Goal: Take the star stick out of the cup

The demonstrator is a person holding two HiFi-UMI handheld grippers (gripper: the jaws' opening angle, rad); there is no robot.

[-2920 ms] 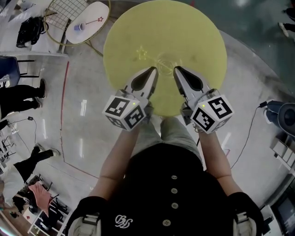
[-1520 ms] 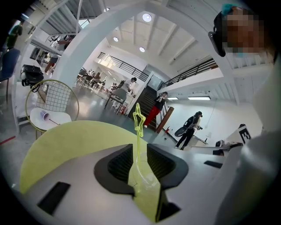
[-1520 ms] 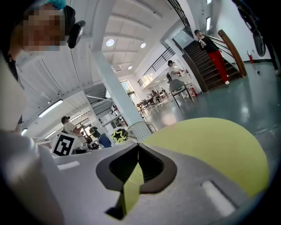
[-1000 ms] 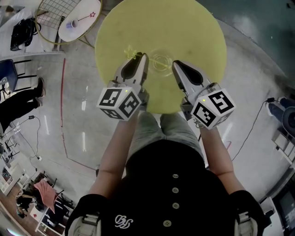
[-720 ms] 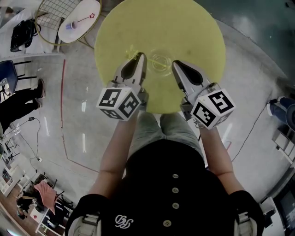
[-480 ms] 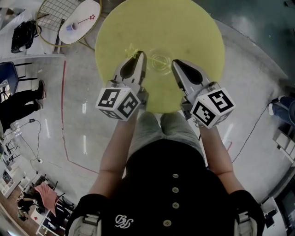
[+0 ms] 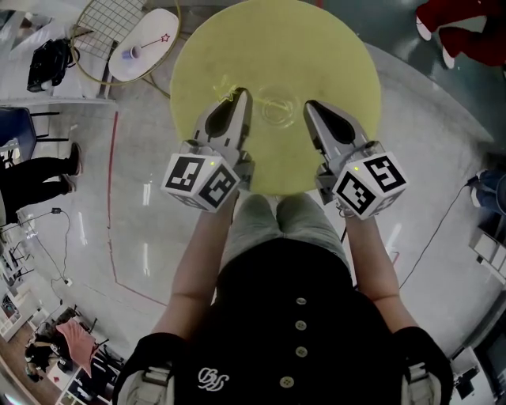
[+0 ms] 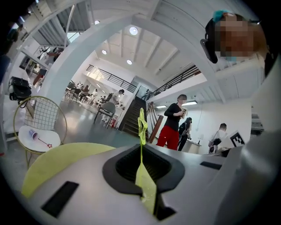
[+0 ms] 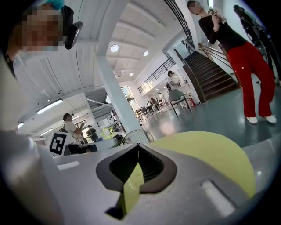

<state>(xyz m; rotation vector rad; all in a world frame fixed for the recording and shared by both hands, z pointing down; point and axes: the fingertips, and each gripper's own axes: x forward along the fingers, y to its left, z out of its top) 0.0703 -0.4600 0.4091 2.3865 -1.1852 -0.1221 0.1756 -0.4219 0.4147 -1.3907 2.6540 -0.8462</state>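
A round yellow table (image 7: 332, 47) is seen from above on a glossy grey floor (image 7: 142, 237) marked with a thin red line (image 7: 113, 198). A clear cup (image 7: 278, 109) stands on the table's near half, between the two gripper tips. At the far left, a chair with a wire-grid back (image 7: 107, 16) has a white seat (image 7: 162, 28). On the seat lie a small cup (image 7: 130, 54) and a red-starred stick (image 7: 154, 41). A black bag (image 7: 47, 62) lies further left. On the far side of the room, a person in red trousers (image 9: 252, 66) stands by a staircase (image 9: 210, 70).

Both grippers are held over the near part of the yellow table, pointing away from the person, with the forearms roughly parallel. The left gripper (image 7: 239, 96) is closed on the star stick (image 8: 142, 127). The thin stem is pinched between its jaws and rises upright, with the yellow-green star above the tips. In the head view the star is seen just left of the cup, apart from its rim. The stem's lower end is hidden by the jaws. The right gripper (image 7: 311, 107) is closed with nothing between its jaws, and its tip is just right of the cup.

Bare tabletop is left on the far side of the cup and out to the left and right edges. The table's near edge is overlapped by the gripper bodies. Open floor surrounds the table.
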